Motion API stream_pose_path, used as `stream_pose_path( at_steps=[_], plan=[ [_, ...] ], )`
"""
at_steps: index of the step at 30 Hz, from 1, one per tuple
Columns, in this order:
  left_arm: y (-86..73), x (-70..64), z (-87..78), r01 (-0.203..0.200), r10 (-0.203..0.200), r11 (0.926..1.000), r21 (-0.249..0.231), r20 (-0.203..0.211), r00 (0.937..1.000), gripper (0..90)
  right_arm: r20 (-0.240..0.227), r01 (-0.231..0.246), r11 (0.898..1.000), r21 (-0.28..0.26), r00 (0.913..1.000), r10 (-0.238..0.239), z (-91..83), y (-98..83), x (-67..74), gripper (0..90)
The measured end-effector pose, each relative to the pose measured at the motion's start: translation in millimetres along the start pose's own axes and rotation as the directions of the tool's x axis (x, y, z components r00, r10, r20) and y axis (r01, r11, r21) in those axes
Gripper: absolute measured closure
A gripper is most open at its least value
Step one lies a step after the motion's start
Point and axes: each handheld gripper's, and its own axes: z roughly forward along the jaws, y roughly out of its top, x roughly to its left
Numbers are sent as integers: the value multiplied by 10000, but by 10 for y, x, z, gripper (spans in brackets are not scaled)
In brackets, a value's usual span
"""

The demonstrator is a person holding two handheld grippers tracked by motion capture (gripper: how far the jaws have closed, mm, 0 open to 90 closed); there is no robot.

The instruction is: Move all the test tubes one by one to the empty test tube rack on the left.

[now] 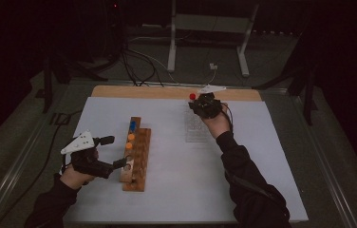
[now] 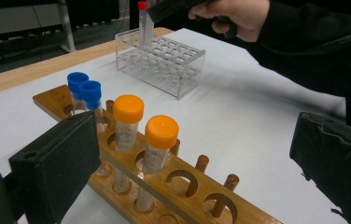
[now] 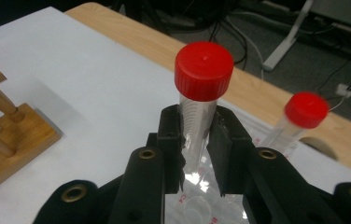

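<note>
A wooden rack [image 1: 137, 161] stands left of centre on the white sheet and holds two blue-capped tubes [image 2: 85, 91] and two orange-capped tubes [image 2: 162, 133]. My left gripper [image 1: 115, 152] is open at the rack's near left side, and its jaws [image 2: 197, 163] straddle the rack's near end with nothing between them. A clear plastic rack [image 1: 197, 127] sits further back. Above its far end, my right gripper [image 1: 200, 103] is shut on an upright red-capped tube [image 3: 204, 70]. A second red-capped tube [image 3: 305, 110] stands in the clear rack [image 3: 197, 205] just beyond.
The white sheet [image 1: 262, 156] covers most of a wooden table [image 1: 167, 91], whose far edge is bare. Cables and a metal stand leg [image 1: 172, 42] lie on the floor behind. The wooden rack's end [image 3: 1, 126] is to the left in the right gripper view.
</note>
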Motion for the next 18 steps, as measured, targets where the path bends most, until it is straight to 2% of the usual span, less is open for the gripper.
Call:
stream_pose_path(
  at_steps=[5,9,18],
  plan=[
    [30,-15,-7,-58,58,10000,-55,15,10000,24,122,264,9994,-208,9996,-262,-127,71,22,746],
    [55,-25,0,-50,51,10000,-74,78,10000,24,-1,391,9984,-417,9992,-391,-253,105,57,747],
    [142,-61,42,-74,75,10000,-27,365,9993,25,-701,663,9956,-661,9950,-709,-501,43,225,747]
  ],
)
